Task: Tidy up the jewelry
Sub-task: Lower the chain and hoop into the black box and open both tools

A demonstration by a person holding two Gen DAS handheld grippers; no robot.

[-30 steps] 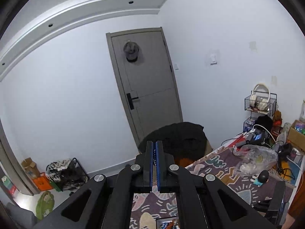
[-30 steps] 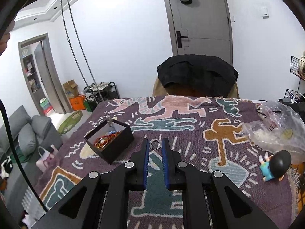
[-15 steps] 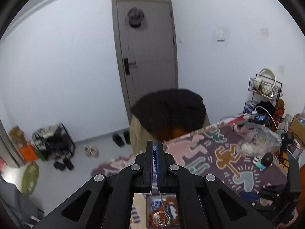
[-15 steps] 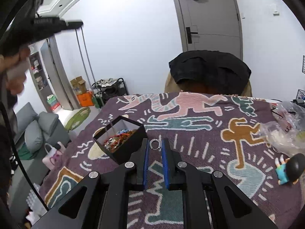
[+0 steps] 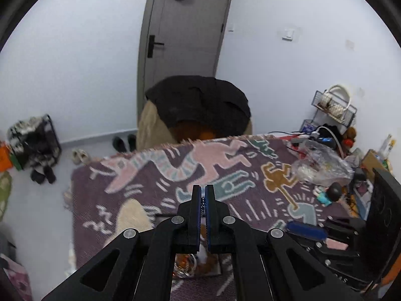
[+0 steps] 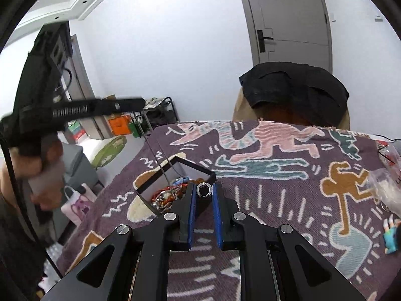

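Observation:
A black jewellery box (image 6: 180,170) with a white lining holds a tangle of beads and bangles (image 6: 165,197) on the patterned table cloth (image 6: 275,175). My right gripper (image 6: 204,186) is shut on a small silver ring (image 6: 204,190) just over the box's near right corner. A hand holds my left gripper (image 6: 140,102) above and left of the box, and it is shut on a thin bead chain (image 6: 155,155) that hangs into the box. In the left wrist view the left gripper (image 5: 203,188) pinches the chain's dark beads (image 5: 202,202), and its fingers hide most of the box.
A clear plastic bag (image 5: 323,168) and a small toy figure (image 6: 392,235) lie at the table's right side. A chair draped in black cloth (image 6: 293,87) stands behind the far edge. The table's left edge drops to the floor near the box.
The left gripper has come down from high over the room to just above the table, lowering the chain into the box. The right gripper has moved left to the box with the ring.

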